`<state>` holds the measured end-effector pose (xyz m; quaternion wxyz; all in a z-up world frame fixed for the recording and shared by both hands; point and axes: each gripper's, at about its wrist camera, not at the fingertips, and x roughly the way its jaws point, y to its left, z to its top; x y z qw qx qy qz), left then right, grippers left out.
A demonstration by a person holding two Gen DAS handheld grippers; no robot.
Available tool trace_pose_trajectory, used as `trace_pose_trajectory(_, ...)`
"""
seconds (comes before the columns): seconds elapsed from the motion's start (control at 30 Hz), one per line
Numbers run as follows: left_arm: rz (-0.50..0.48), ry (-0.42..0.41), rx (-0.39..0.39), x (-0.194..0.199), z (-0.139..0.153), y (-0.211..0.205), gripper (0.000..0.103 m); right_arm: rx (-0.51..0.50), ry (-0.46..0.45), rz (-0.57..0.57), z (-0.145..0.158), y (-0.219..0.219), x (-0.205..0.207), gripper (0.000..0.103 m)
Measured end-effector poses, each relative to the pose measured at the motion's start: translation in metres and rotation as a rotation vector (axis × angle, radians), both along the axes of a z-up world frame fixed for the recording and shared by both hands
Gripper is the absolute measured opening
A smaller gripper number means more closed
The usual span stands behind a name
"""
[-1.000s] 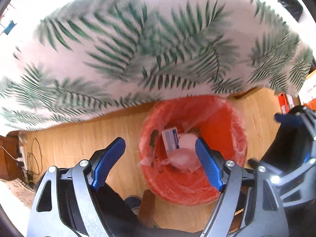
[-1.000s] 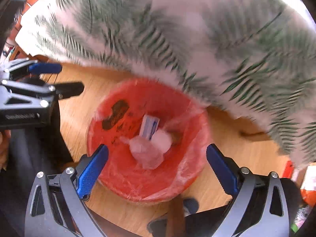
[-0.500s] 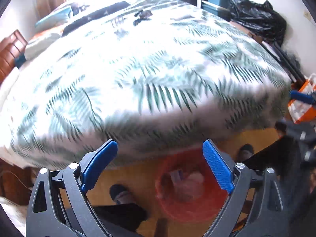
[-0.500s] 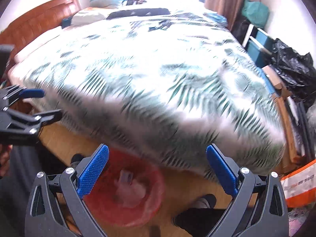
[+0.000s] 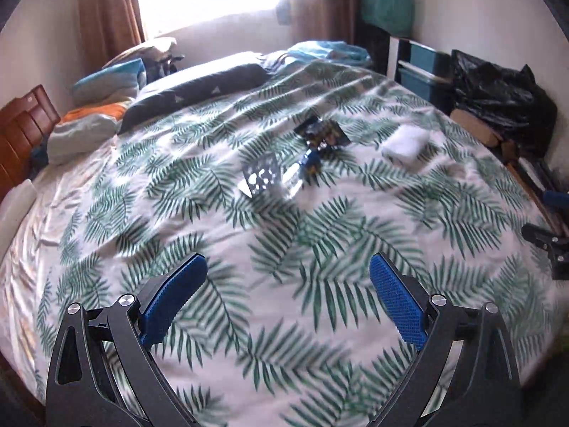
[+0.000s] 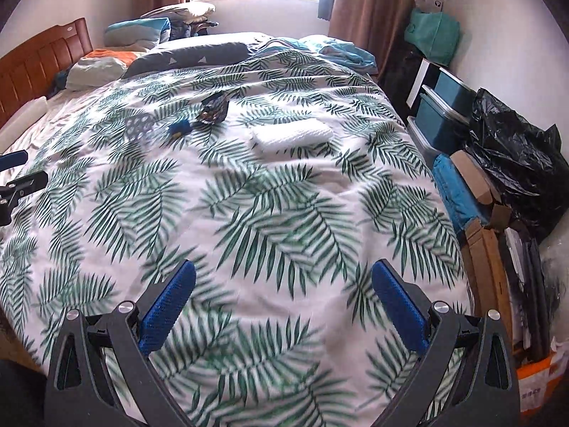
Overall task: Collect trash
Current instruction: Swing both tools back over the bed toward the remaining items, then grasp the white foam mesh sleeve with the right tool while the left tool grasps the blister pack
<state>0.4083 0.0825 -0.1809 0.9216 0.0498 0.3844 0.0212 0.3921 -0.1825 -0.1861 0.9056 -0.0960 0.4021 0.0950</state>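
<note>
Trash left to collect: a crumpled dark foil wrapper (image 5: pixel 322 131), a flat dark spotted packet (image 5: pixel 261 178) and a small blue scrap (image 5: pixel 313 160), lying close together on the leaf-print white duvet (image 5: pixel 284 249) about mid-bed, toward the headboard side and well apart from both tools.

Left gripper (image 5: pixel 288 295): jaws opening, very nearly at full spread, nothing between the blue ribbed pads (image 5: pixel 174 299), only duvet beneath. Right gripper (image 6: pixel 284 306): jaws spread wide, nothing held. Both hang above the near foot edge of the bed, tilted down at the cover. My reading: empty and wide because each is being readied for a fresh pickup, not carrying.

A white folded cloth or towel (image 6: pixel 291 137) lies right of the litter, nearer the bed's right edge; whether it counts as trash I cannot tell.

Containers: no bin shows in either view. Off the right edge of the bed stand teal lidded storage boxes (image 6: pixel 444 106), contents hidden; a bulging black plastic sack (image 6: pixel 515 163), contents hidden; flattened brown cardboard boxes (image 6: pixel 480 213). Pillows (image 6: pixel 96 66) are stacked at the wooden headboard (image 6: pixel 35 60).
</note>
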Motion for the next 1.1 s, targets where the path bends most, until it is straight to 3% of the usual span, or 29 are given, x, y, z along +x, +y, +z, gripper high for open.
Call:
trace_pose_trajectory(0.27,0.126,0.011,-0.067,0.131,-0.042,0.032,0.095,0.009,-0.019,-0.024,-0.021,0.024,0.105,0.098)
trace_pose_trajectory(0.43,0.174,0.019,-0.014,0.178,-0.067,0.028,0.095,0.007,-0.017,-0.011,-0.04,0.036,0.138,0.098)
trace_pose_trajectory(0.73,0.195,0.027,-0.017,0.198,-0.085,0.039,0.095,0.061,-0.016,-0.1,-0.048,0.043,0.2,0.098)
trace_pose_trajectory(0.87,0.19,0.025,-0.022,0.198,-0.086,0.038,0.095,0.003,-0.029,-0.193,-0.048,0.063,0.237,0.098)
trace_pose_trajectory(0.97,0.193,0.029,-0.027,0.198,-0.088,0.039,0.095,-0.075,0.016,-0.251,-0.064,0.07,0.264,0.098)
trace_pose_trajectory(1.1,0.191,0.034,-0.067,0.198,-0.091,0.045,0.094,-0.074,0.026,-0.229,-0.078,0.063,0.268,0.094)
